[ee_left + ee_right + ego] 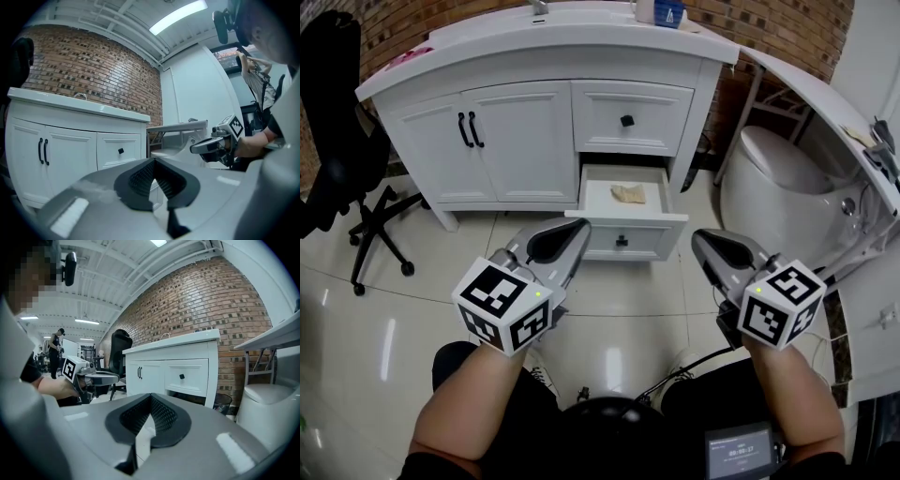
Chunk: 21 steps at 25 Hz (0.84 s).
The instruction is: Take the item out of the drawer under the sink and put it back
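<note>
The lower drawer (602, 198) of the white vanity (516, 141) stands pulled open. A tan crumpled item (628, 193) lies inside it toward the back. My left gripper (574, 229) hovers just in front of the drawer's left corner, jaws closed together with nothing between them. My right gripper (705, 241) hangs to the right of the drawer front, also shut and holding nothing. In the left gripper view the left gripper (154, 162) points past the vanity, and the right gripper (209, 146) shows beyond it. In the right gripper view the right gripper (150, 397) faces the upper drawer (186, 376).
A black office chair (337, 141) stands left of the vanity. A white toilet (778, 178) and a white counter edge (825, 98) are on the right. A dark bin (224, 403) sits between vanity and toilet. The floor is glossy tile (394, 309).
</note>
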Tool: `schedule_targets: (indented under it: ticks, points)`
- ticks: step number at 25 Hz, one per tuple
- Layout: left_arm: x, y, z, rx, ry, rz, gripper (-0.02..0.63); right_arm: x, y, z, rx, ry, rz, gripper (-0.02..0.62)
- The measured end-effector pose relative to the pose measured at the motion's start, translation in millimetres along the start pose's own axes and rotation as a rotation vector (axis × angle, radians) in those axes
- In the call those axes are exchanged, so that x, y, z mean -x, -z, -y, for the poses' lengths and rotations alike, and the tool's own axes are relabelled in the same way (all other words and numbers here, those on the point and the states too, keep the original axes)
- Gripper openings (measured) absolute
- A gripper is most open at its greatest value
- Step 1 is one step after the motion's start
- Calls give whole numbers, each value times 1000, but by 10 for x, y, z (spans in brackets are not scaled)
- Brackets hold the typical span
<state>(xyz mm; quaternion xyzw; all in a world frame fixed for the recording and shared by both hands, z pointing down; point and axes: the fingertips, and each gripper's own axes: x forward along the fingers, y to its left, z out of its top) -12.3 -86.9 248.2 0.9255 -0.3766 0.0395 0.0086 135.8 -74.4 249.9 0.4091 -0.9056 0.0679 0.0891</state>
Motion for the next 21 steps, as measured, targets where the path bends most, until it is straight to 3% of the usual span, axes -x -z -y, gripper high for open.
schedule_targets:
  ticks: [21]
  points:
    - [2, -1, 16, 2, -1, 0, 5, -2, 32, -24, -2, -18, -10, 8]
